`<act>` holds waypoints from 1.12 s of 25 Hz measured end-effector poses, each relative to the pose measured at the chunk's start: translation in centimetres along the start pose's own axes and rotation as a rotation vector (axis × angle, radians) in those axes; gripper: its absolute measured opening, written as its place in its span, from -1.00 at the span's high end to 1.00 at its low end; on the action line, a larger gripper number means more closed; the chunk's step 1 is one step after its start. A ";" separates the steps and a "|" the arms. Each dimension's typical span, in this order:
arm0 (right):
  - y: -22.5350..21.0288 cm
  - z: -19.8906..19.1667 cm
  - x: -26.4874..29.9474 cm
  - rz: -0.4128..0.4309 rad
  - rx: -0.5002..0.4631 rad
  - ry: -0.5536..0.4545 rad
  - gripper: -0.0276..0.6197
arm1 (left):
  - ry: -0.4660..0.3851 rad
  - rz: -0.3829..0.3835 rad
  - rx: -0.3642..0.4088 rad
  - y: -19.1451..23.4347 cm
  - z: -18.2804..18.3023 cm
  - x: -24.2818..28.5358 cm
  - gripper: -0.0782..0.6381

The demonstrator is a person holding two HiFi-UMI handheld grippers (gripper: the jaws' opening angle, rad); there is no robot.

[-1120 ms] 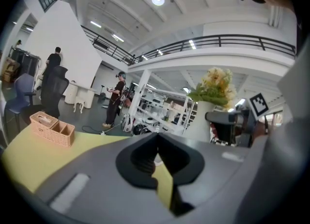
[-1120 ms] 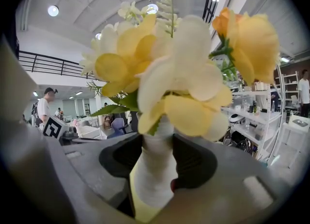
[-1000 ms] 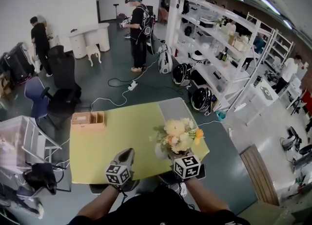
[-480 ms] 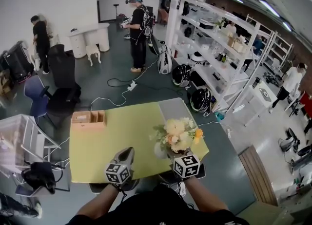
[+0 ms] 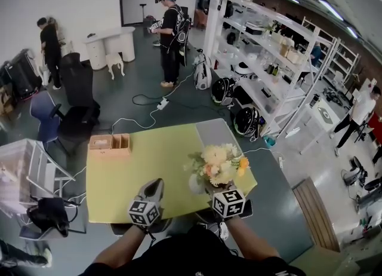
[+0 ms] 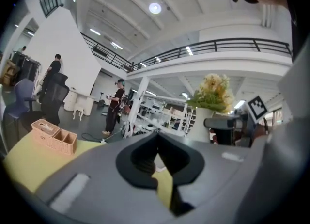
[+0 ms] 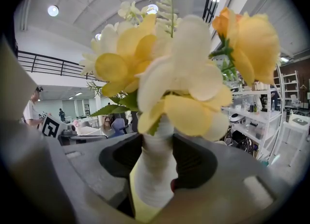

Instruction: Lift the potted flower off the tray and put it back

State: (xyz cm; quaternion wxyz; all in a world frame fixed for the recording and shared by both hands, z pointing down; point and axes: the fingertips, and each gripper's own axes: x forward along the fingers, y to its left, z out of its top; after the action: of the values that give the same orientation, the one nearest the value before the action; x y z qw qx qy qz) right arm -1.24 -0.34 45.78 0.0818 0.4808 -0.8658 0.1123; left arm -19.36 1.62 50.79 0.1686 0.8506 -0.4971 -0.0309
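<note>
- Yellow-green desk [image 5: 131, 167] in a large open workshop; the potted flower [image 5: 218, 165] stands upright near its front right edge.
- My right tool [image 7: 154, 167] grips its white pot, stem rising straight ahead.
- My left tool [image 6: 156, 162] is closed and empty, just beside it.

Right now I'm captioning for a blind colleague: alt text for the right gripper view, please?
The right gripper clamps the white pot of the potted flower between its dark pads; yellow and cream blooms fill the frame. Shelving stands behind at right.
</note>
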 end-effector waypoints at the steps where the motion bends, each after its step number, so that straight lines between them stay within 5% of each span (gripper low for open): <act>1: 0.1 0.0 0.0 0.002 0.000 0.000 0.29 | 0.005 0.000 0.001 0.0 -0.1 0.0 0.76; 17: -1.2 0.5 0.4 -0.003 -0.026 -0.003 0.29 | 0.045 -0.009 -0.035 -0.3 -1.9 1.2 0.76; 28: -7.9 1.4 3.3 -0.026 -0.016 0.001 0.29 | 0.093 0.014 -0.077 -0.7 -3.5 6.1 0.76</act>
State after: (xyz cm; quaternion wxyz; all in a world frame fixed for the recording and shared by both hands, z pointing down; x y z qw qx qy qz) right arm 3.70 -7.43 46.22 0.0873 0.4911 -0.8604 0.1045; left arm -14.97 -2.41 54.55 0.2244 0.8405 -0.4931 -0.0091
